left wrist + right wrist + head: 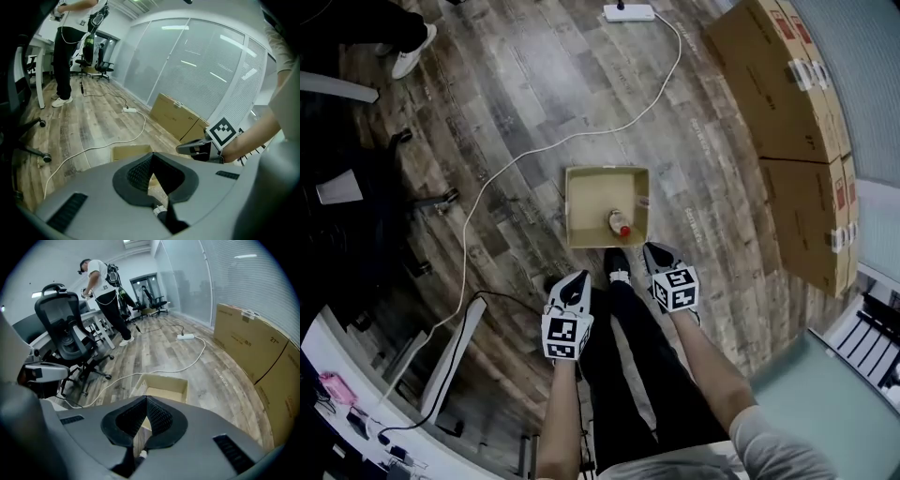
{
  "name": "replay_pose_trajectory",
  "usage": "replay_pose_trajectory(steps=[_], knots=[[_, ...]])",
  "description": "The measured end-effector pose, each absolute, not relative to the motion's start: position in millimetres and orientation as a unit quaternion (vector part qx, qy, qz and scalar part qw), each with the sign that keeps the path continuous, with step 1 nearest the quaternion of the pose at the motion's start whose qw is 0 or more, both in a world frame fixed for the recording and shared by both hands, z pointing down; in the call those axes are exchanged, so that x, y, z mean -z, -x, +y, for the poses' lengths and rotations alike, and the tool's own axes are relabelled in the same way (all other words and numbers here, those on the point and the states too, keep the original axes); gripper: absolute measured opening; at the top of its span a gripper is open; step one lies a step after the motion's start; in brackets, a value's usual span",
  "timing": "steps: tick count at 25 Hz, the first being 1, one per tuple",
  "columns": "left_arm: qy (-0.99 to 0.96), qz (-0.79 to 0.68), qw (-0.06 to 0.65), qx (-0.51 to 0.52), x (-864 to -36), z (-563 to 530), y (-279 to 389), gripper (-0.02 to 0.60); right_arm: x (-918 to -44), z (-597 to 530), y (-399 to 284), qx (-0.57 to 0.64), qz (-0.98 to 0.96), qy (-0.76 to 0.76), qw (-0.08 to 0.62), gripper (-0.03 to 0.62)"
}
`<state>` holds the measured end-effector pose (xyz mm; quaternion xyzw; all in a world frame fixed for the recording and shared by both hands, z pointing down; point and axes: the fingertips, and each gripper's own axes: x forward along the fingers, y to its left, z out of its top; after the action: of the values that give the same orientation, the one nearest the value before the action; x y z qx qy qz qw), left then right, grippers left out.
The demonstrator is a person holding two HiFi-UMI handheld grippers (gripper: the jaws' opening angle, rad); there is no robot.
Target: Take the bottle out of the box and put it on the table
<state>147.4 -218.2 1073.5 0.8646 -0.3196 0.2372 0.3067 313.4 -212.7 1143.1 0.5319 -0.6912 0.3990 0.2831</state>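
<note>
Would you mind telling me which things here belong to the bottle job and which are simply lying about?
Job: bottle, inside the open box; left gripper; right gripper.
Lying about: white cable; power strip; large cartons; office chair.

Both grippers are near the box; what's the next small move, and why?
Probably open the right gripper: its jaws are shut with nothing between them, and the bottle sits untouched in the open box just ahead of it. Shut jaws cannot take it.
</note>
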Motion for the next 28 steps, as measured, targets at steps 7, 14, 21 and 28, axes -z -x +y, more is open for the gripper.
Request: replay_pose_trajectory(steps=[7, 14, 21, 28], knots=[[-0.874, -0.294, 0.301, -0.243, -1125.9, -209.0, -165.7, 0.014, -1217.3, -199.2, -310.8, -0.374, -0.696, -0.48, 0.381, 0.043], [-0.884, -0.286, 0.282, -0.24, -1172.8, -205.8, -181.4, 0.014, -1285.9, -203.7, -296.0, -0.329, -0.741, -0.395, 0.432, 0.185], [-0.883, -0.287, 0.278, -0.246, -1201.4, -192.9, -180.4, 0.014, -1328.8, -212.6, -286.6, -0.283, -0.744, -0.358, 0.488, 0.265], [-0.879, -0.294, 0.282, -0.249, -1209.5, -178.6, -168.3, 0.014, -1345.1, -216.3, -282.9, -0.265, -0.73, -0.345, 0.527, 0.186]])
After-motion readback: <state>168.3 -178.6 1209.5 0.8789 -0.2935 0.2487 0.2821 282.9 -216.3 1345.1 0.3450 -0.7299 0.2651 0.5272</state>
